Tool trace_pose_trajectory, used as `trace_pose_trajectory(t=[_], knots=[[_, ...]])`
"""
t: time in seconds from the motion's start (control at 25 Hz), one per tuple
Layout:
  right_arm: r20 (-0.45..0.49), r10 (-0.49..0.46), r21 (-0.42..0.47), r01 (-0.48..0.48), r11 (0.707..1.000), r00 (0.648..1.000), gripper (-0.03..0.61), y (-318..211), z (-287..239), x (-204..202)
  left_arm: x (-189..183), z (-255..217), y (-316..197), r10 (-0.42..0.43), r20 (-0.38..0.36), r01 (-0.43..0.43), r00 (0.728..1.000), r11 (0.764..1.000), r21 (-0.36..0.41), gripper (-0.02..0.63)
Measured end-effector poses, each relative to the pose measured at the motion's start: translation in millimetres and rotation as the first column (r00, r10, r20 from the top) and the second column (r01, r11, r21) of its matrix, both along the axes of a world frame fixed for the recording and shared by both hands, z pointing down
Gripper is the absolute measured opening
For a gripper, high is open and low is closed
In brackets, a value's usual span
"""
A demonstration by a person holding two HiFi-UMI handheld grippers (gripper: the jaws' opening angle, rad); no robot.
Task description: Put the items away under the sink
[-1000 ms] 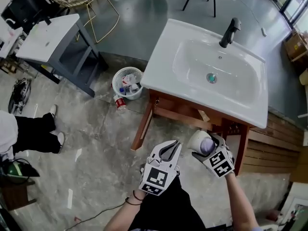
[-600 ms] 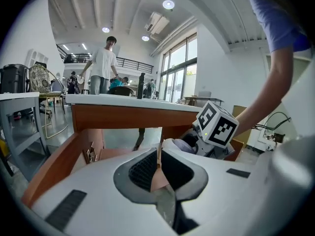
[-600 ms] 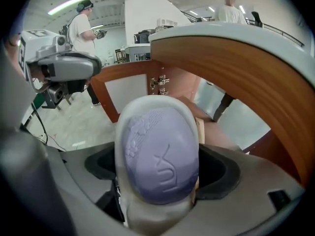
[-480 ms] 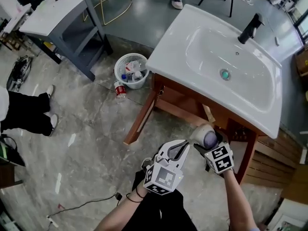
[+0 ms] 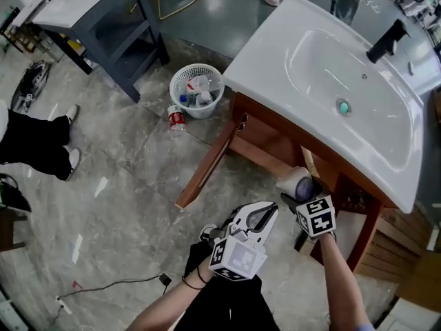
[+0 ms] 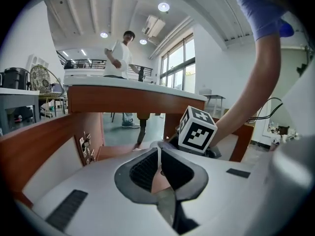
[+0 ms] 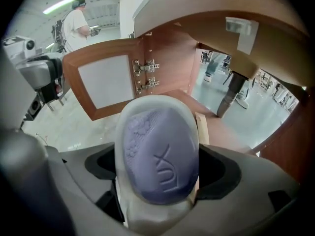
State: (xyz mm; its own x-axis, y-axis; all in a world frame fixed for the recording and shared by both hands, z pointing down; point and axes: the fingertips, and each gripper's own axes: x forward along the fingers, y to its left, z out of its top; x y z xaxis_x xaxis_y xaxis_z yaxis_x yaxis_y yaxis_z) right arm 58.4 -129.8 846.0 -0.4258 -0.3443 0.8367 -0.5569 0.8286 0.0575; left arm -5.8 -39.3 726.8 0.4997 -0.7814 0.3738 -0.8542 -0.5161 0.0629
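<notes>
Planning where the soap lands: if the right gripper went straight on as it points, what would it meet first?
The right gripper, shut on the soap dish, points in past the open door. Nothing stands close ahead; the cabinet floor would probably be met first, though depth is unclear.

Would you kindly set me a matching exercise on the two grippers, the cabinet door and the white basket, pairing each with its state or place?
Things:
1. right gripper
2. left gripper
3. cabinet door
4. white basket

States or places:
A. swung open
B. on the floor, rubbish inside
C. shut on the soap dish
D. shut, nothing between the jaws

Pairs: 1-C, 2-D, 3-A, 4-B.
</notes>
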Motion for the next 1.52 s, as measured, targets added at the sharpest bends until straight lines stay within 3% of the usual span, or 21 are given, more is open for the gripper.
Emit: trace_pose_trajectory(t=[0.24,1.04,1.28,1.52], knots=[[-0.018,-0.012,-0.001,0.012,1.0,1.0,0.443,-25,26,-12,-16,18,-13,-0.029,0.055,0.028,0.998,0.999,0.02,0.029],[-0.021,-0.001,0.044,0.002,0.999,1.0,0.443,-104,83,-42,-33,63,-48,-0.061,0.025,0.06,0.998,0.998,0.033,0.029],[-0.043,-0.05,0.075,0.053,0.996,0.998,0.442,-118,87,-45,-34,73,-49,-0.067,0.025,0.067,0.997,0.997,0.036,0.029],[-0.046,0.022,0.099,-0.018,0.995,0.999,0.442,-137,87,-40,-32,79,-43,-0.067,0.03,0.067,0.997,0.997,0.029,0.029]])
